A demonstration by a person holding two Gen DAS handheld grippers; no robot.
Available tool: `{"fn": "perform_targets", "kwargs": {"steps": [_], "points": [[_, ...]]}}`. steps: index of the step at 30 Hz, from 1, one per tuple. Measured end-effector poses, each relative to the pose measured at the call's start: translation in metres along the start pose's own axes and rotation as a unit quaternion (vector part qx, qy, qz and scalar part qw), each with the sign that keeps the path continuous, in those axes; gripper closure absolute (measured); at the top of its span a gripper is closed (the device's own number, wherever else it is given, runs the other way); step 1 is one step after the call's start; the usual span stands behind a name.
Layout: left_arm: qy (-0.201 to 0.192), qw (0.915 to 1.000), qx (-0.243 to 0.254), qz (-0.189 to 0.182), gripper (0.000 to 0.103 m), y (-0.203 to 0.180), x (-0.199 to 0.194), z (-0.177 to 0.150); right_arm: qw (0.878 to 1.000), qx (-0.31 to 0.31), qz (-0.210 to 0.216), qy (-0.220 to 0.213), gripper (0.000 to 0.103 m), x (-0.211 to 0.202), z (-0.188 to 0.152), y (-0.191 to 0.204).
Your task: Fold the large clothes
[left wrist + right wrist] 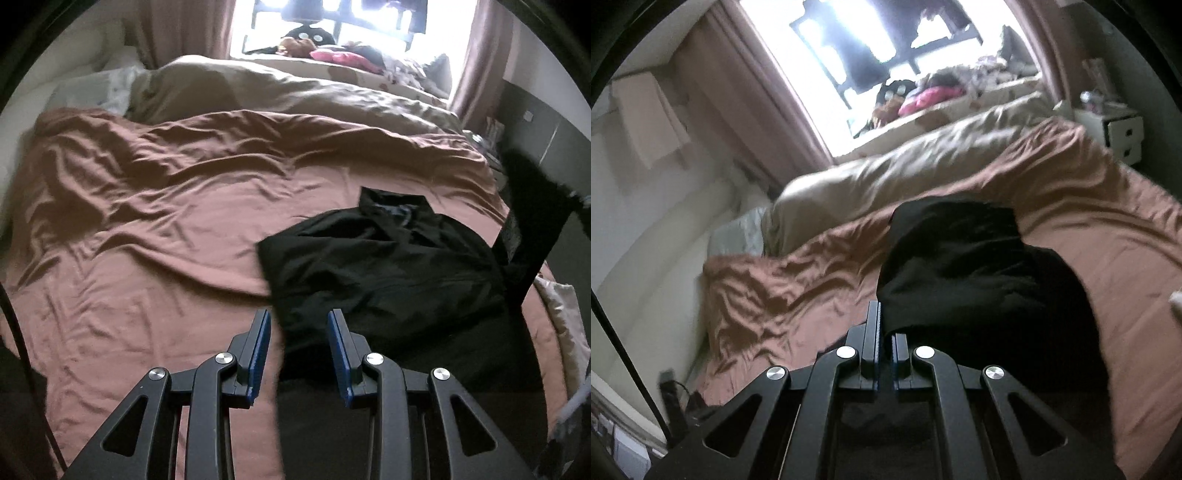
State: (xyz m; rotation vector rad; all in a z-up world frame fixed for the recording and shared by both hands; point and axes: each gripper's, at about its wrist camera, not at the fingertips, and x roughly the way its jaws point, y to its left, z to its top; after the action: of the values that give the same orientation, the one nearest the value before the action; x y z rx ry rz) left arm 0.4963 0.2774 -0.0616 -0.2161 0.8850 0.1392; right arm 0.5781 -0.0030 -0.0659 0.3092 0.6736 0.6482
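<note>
Your right gripper (pixel 886 325) has its jaws pressed together on a hem of the crumpled black fabric garment (pixel 388 258), which lies on the rumpled brown satin bedsheet (pixel 147 221) toward its near right side. Your left gripper (pixel 299 332) hangs over the garment's near left edge with jaws partly spread and nothing between them. Carry the pinched hem low and taut across the garment, then use the left to pin the fold line flat on the sheet.

— How was my left gripper (pixel 299 317) sitting?
— I had it angled steeply down, jaws parted, nothing between the blue pads (pixel 258 350)
— And my right gripper (pixel 884 317)?
— Tilted less steeply, jaws closed together
</note>
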Motion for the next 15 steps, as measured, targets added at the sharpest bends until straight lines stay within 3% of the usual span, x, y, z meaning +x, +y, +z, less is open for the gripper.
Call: {"fn": "perform_targets", "kwargs": {"steps": [7, 12, 15], "points": [[0.000, 0.9997, 0.002, 0.023, 0.069, 0.041, -0.023, -0.011, 0.997, -0.004, -0.023, 0.080, 0.102, 0.086, -0.023, 0.003], [0.000, 0.9995, -0.003, 0.031, 0.067, 0.064, -0.038, -0.020, 0.992, 0.013, -0.030, 0.118, 0.101, 0.119, -0.029, -0.009], [0.004, 0.9995, -0.001, 0.031, 0.055, 0.066, -0.039, -0.024, 0.989, 0.043, -0.016, 0.143, 0.101, 0.132, -0.026, -0.026]]}}
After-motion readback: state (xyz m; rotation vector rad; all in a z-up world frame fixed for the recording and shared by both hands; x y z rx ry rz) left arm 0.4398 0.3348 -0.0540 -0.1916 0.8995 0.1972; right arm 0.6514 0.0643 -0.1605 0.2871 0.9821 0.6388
